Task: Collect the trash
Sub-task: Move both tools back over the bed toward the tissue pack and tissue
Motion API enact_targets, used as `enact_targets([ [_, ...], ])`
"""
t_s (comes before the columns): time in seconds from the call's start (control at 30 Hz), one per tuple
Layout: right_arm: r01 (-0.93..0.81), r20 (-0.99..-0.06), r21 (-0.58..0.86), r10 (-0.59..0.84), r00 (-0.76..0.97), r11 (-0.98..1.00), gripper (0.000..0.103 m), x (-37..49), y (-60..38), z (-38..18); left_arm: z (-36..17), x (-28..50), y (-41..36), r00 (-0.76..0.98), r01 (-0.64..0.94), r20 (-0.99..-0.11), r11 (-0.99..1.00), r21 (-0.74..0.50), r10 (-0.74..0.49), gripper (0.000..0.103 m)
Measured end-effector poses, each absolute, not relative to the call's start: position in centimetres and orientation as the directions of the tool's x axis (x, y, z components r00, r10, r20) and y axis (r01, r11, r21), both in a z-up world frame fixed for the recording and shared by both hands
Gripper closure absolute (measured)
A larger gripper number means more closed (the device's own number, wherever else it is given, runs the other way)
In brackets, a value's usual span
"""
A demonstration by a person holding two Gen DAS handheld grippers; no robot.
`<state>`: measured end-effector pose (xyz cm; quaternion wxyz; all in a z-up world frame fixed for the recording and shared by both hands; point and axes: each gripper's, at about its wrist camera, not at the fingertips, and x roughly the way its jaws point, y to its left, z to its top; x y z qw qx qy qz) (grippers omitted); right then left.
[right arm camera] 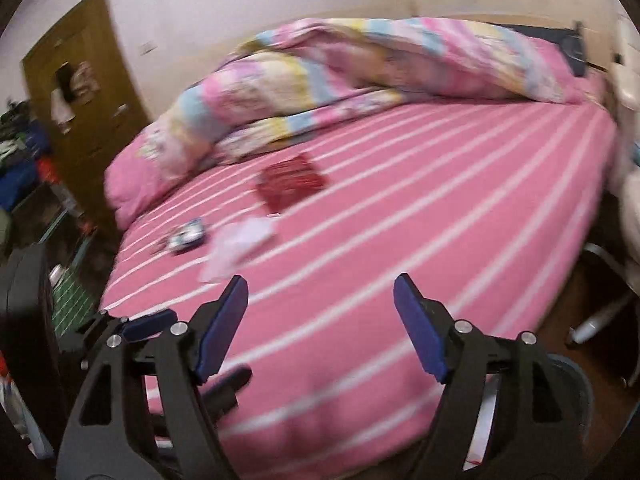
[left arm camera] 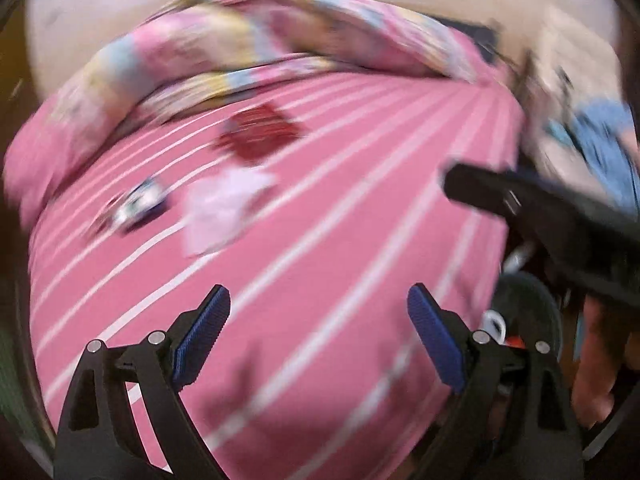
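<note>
Both grippers hang over the near part of the bed (right arm camera: 400, 208), a pink sheet with thin white stripes. The left gripper (left arm camera: 318, 344) has its blue pads spread wide apart, nothing between them. Same with the right gripper (right arm camera: 320, 320): jaws apart, empty, only striped sheet showing in the gap.

The trash sits toward the bed's left edge, well ahead of both tools. There's a red wrapper (right arm camera: 291, 182) lying flat closest to the rumpled pastel duvet (right arm camera: 360, 64) that is bunched along the far side of the bed. Nearer the front is a crumpled pale pink piece (right arm camera: 240, 246), paper or tissue, can't tell which because it's blurry. Just beside that, closer to the left edge, is a small dark blue and white packet (right arm camera: 186, 235). All three are lying loose on the sheet, touching neither gripper. A brown door (right arm camera: 80, 92) stands past the bed's far left corner.
</note>
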<state>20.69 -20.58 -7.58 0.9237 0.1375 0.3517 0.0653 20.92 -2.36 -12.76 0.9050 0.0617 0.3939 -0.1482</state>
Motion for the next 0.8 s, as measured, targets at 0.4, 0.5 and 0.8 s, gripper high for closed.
enact_targets([
  [0.4, -0.17, -0.635, 0.36, 0.374, 0.676, 0.917, 0.028, 25.9, -9.5, -8.1, -12.0, 23.7, 11.0, 0.684, 0.021, -0.715, 0.984, -0.177, -0.143, 0.015],
  [0.5, -0.182, -0.64, 0.392, 0.409, 0.65, 0.902, 0.028, 27.8, -8.4, -8.8, -12.5, 24.4, 12.1, 0.675, 0.019, -0.722, 0.983, -0.185, -0.149, 0.015],
  [0.8, -0.125, -0.713, 0.416, 0.408, 0.57, 0.901, 0.035, 31.5, -7.5, -11.7, -14.6, 28.6, 14.6, 0.639, -0.005, -0.737, 0.957, -0.29, -0.22, 0.015],
])
